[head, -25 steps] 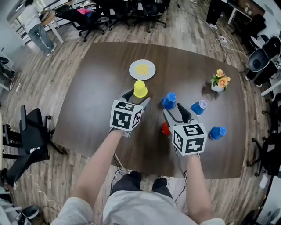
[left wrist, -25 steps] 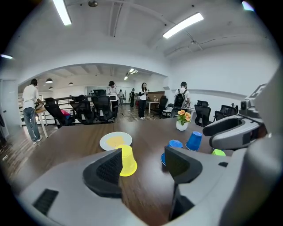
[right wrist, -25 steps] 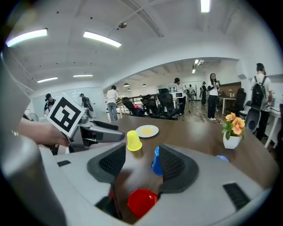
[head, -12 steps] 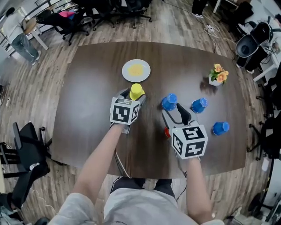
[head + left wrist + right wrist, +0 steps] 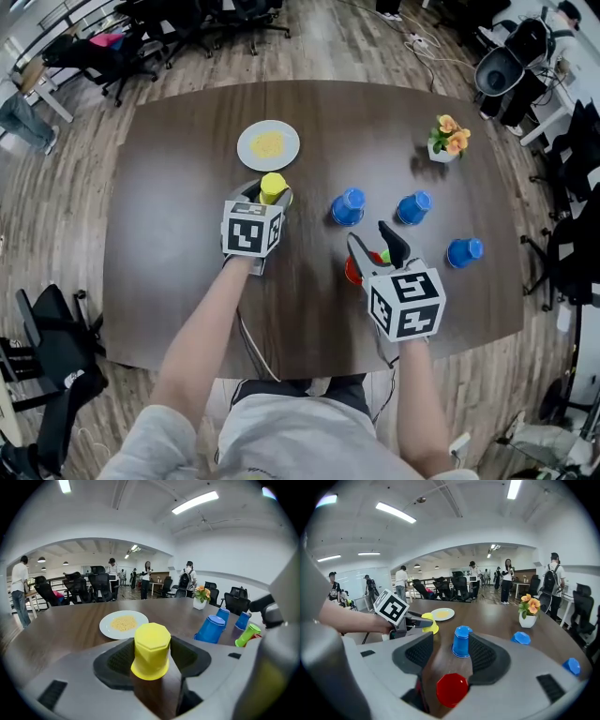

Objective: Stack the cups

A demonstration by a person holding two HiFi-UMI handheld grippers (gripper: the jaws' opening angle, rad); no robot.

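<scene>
Left gripper [image 5: 151,660] jaws just closing onto upside-down yellow cup [image 5: 151,644], pads touching both sides. Right gripper [image 5: 449,657] gaping, red cup [image 5: 452,689] loose between jaws.

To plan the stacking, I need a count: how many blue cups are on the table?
3. The first blue cup stands near the middle of the table; the second blue cup is just right of it; the third blue cup is nearer the right edge. None looks hidden.
</scene>
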